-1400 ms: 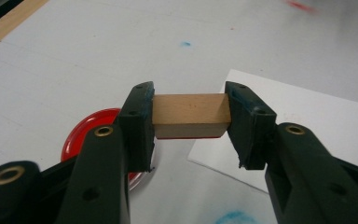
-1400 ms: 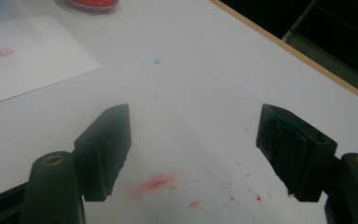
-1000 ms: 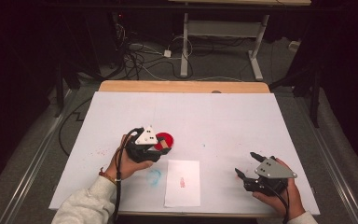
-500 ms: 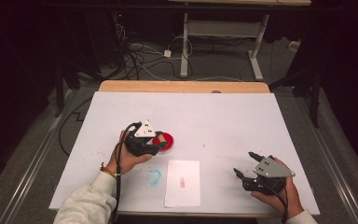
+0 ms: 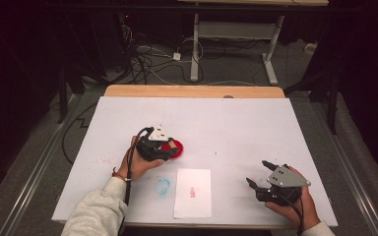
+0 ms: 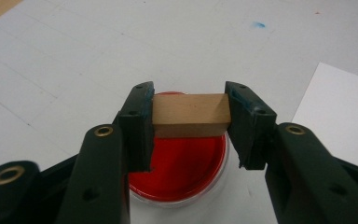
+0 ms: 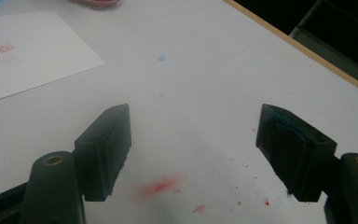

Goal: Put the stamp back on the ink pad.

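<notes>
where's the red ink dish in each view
High view: the red ink dish sits left of centre on the table, partly under the left gripper.
Left gripper view: the dish lies low in the centre, below the wooden block clamped in the jaws.
Right gripper view: a sliver of it at the top edge, left of centre.
Shared landmark: the white sheet, beside the dish.

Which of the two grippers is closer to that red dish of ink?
The left. The left gripper, clamped on a wooden block, hangs right over the red dish. The right gripper sits far across the table, jaws open.
</notes>
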`<act>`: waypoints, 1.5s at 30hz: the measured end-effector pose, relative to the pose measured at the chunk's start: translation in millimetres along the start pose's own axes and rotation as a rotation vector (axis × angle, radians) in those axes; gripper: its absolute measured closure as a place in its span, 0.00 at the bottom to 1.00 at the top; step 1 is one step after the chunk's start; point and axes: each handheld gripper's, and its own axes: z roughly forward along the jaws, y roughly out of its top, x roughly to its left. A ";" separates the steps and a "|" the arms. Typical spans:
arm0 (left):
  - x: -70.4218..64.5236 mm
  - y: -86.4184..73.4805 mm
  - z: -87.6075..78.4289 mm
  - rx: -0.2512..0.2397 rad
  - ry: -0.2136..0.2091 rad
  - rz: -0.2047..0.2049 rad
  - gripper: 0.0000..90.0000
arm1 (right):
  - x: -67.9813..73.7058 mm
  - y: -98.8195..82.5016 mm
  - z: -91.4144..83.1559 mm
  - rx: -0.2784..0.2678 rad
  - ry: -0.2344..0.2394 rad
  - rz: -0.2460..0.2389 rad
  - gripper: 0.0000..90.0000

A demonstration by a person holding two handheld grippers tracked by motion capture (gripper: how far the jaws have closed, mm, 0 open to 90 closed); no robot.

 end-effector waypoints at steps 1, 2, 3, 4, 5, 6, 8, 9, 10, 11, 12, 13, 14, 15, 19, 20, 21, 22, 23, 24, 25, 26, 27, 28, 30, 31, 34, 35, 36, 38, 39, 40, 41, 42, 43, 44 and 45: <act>0.6 -0.6 1.3 0.001 -0.001 -0.006 0.60 | -0.2 0.1 0.1 -0.003 0.001 0.001 0.30; 1.5 -1.1 2.6 0.007 -0.002 -0.007 0.60 | -0.2 0.2 0.2 -0.002 0.002 0.001 0.30; 2.2 -1.7 4.1 0.008 0.001 -0.014 0.60 | 0.1 0.3 0.6 -0.001 0.000 0.000 0.30; 2.9 -2.3 5.8 0.007 -0.005 -0.022 0.60 | 0.2 0.2 0.8 0.000 0.002 0.001 0.30; 3.6 -2.6 7.2 0.014 -0.009 -0.021 0.60 | 0.3 0.1 0.9 -0.001 0.004 0.001 0.30; 3.4 -2.9 8.9 0.017 -0.005 -0.026 0.60 | 0.4 0.0 1.0 -0.001 0.004 0.001 0.30; 4.1 -3.2 11.9 0.025 -0.012 -0.026 0.60 | 0.4 -0.6 1.3 0.002 0.006 0.000 0.30; 4.0 -3.4 13.6 0.030 -0.007 -0.027 0.60 | 0.3 -0.8 1.3 0.002 0.005 -0.001 0.30; 4.2 -3.7 14.6 0.039 -0.007 -0.024 0.60 | 0.2 -1.0 0.9 0.001 0.003 0.000 0.30; 4.5 -4.1 15.1 0.044 -0.011 -0.022 0.60 | -0.1 -1.5 0.6 0.001 0.004 -0.001 0.30; 4.5 -4.4 15.2 0.045 -0.005 -0.024 0.60 | -0.2 -2.0 0.3 0.003 0.003 -0.001 0.30; 4.7 -4.7 14.8 0.044 -0.004 -0.026 0.60 | -0.1 -2.4 -0.1 0.004 0.001 -0.001 0.30; 5.0 -5.0 14.6 0.044 -0.007 -0.027 0.60 | -0.1 -2.6 -0.6 0.004 0.001 0.000 0.30; 4.9 -5.3 14.7 0.047 0.002 -0.025 0.60 | 0.0 -2.5 -1.1 0.005 0.000 -0.001 0.30; 6.1 -6.7 15.4 0.049 0.008 -0.033 0.60 | 1.0 -2.7 -2.0 0.006 0.000 -0.004 0.30; 6.3 -6.9 15.3 0.049 0.008 -0.035 0.60 | 1.1 -2.7 -2.1 0.006 0.001 -0.004 0.30; 6.4 -7.1 15.3 0.048 0.008 -0.040 0.60 | 1.2 -2.5 -2.3 0.005 0.000 -0.006 0.30; 6.8 -7.5 15.4 0.044 0.005 -0.048 0.60 | 1.2 -2.5 -2.4 0.005 -0.001 -0.005 0.30; 7.4 -7.8 15.3 0.044 0.002 -0.049 0.60 | 1.0 -2.5 -2.3 0.004 0.000 -0.005 0.30; 7.8 -7.9 15.1 0.045 0.003 -0.050 0.60 | 0.9 -2.6 -2.3 0.004 -0.001 -0.006 0.30; 7.9 -8.1 15.0 0.044 0.006 -0.054 0.59 | 0.8 -2.7 -2.3 0.005 -0.001 -0.005 0.30; 8.0 -8.2 15.0 0.041 0.004 -0.057 0.59 | 0.8 -2.7 -2.4 0.005 0.000 -0.005 0.30; 8.1 -8.3 14.8 0.039 0.003 -0.058 0.59 | 0.9 -2.7 -2.6 0.005 -0.001 -0.005 0.30; 8.2 -8.4 14.5 0.033 0.005 -0.064 0.59 | 0.9 -2.6 -2.8 0.004 -0.001 -0.005 0.30; 8.6 -8.3 13.2 0.019 -0.004 -0.073 0.54 | 0.7 -2.6 -3.2 -0.002 0.003 -0.004 0.30; 8.2 -8.0 12.8 0.015 -0.005 -0.074 0.53 | 0.7 -2.5 -3.4 -0.005 0.003 -0.004 0.30; 7.3 -7.4 12.2 0.005 0.006 -0.078 0.50 | 0.7 -2.5 -3.3 -0.005 0.004 -0.004 0.30; 7.2 -7.2 11.6 0.003 0.013 -0.079 0.49 | 0.8 -2.5 -3.4 -0.006 0.005 -0.004 0.30; 7.3 -7.1 10.8 -0.001 0.020 -0.081 0.48 | 0.9 -2.4 -3.5 -0.005 0.003 -0.005 0.30; 7.8 -7.1 8.1 -0.021 0.021 -0.087 0.45 | 1.0 -2.2 -3.7 -0.006 0.003 -0.004 0.30; 7.6 -6.8 6.4 -0.027 0.031 -0.088 0.43 | 1.1 -2.1 -3.9 -0.007 0.002 -0.005 0.30; 7.3 -6.3 4.8 -0.035 0.042 -0.084 0.39 | 1.1 -2.0 -4.0 -0.008 0.002 -0.005 0.30; 6.6 -6.0 2.9 -0.046 0.041 -0.081 0.37 | 0.9 -2.0 -4.1 -0.008 0.002 -0.005 0.30; 5.7 -5.4 1.1 -0.057 0.045 -0.078 0.36 | 0.9 -2.0 -4.2 -0.009 0.001 -0.005 0.30; 4.9 -4.7 -0.5 -0.063 0.058 -0.070 0.34 | 0.8 -2.0 -4.3 -0.009 0.001 -0.005 0.30; 3.8 -3.9 -2.1 -0.070 0.065 -0.064 0.32 | 0.7 -2.0 -4.4 -0.010 0.000 -0.005 0.30; 3.2 -3.4 -3.9 -0.077 0.067 -0.060 0.29 | 0.8 -2.0 -4.5 -0.010 -0.001 -0.004 0.30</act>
